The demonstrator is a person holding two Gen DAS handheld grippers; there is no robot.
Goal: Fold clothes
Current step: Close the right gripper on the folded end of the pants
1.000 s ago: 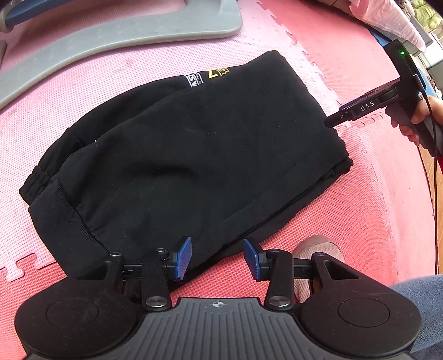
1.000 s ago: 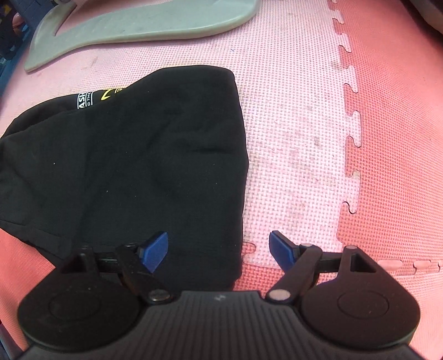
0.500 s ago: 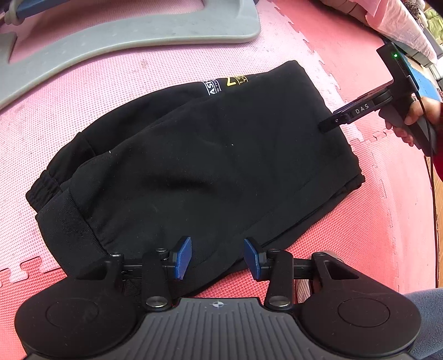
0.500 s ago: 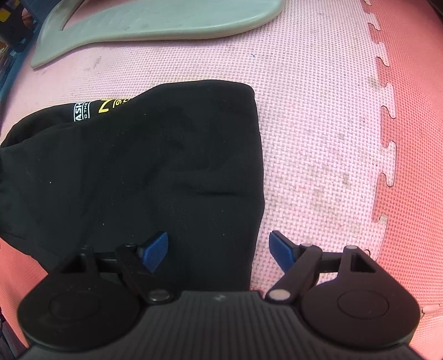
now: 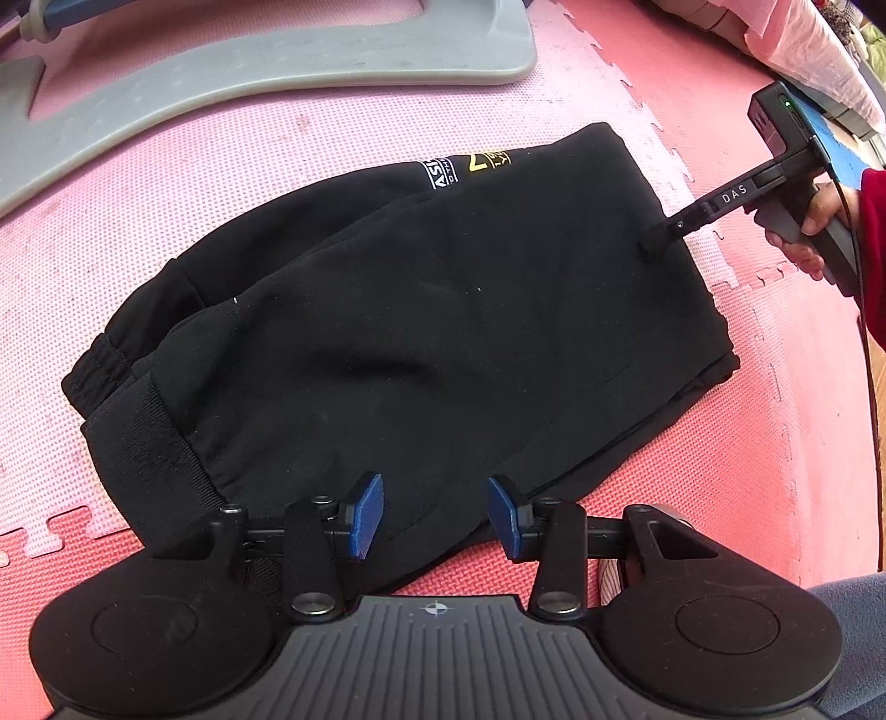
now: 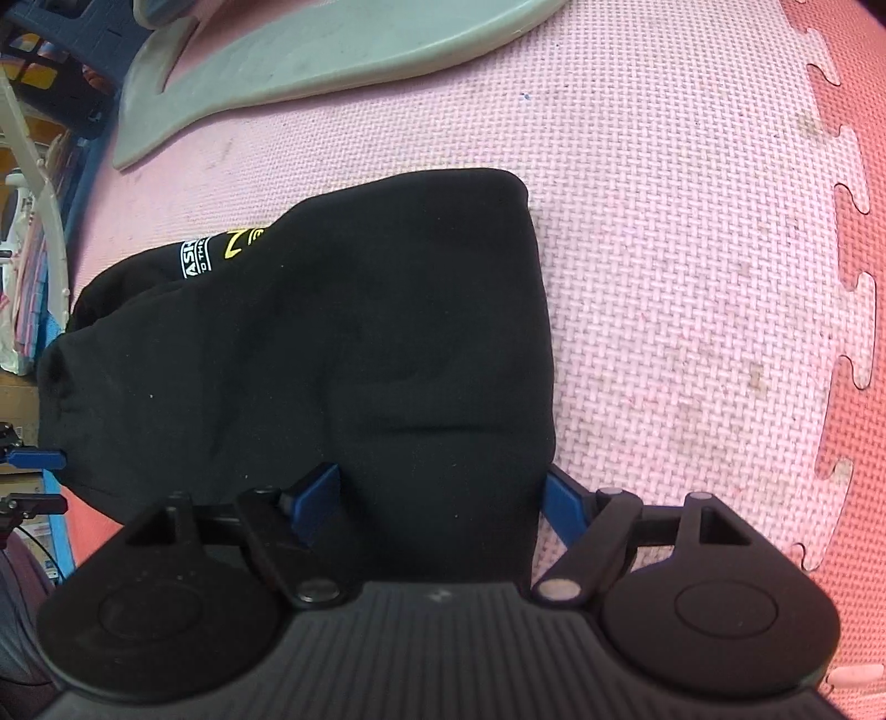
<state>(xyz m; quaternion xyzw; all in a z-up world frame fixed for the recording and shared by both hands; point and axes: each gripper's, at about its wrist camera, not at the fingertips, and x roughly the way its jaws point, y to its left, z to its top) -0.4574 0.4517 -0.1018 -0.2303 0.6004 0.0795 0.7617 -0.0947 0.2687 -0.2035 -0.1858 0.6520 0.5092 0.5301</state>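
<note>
A black folded garment (image 5: pixel 421 343) with a white and yellow logo (image 5: pixel 465 166) lies on the pink foam mat (image 5: pixel 232 183). My left gripper (image 5: pixel 436 512) hovers open over its near edge, with nothing between the blue pads (image 5: pixel 365 512). My right gripper (image 6: pixel 440 498) is open and low over the garment's (image 6: pixel 343 343) right side, with black fabric lying between its fingers and the right pad (image 6: pixel 562 504) at the cloth's edge. In the left wrist view the right gripper (image 5: pixel 653 241) touches the garment's far right part, held by a hand (image 5: pixel 814 221).
A grey curved plastic board (image 5: pixel 310 61) lies on the mat beyond the garment. Red mat tiles (image 5: pixel 747 443) adjoin the pink ones. A shoe (image 5: pixel 609 573) shows near the left gripper, and pink cloth (image 5: pixel 803 44) sits at the far right. Clutter (image 6: pixel 33 232) lines the mat's left edge.
The right gripper has moved forward and down onto the garment's right side, so fabric now lies between its open fingers. The left gripper has drawn back slightly, still open.
</note>
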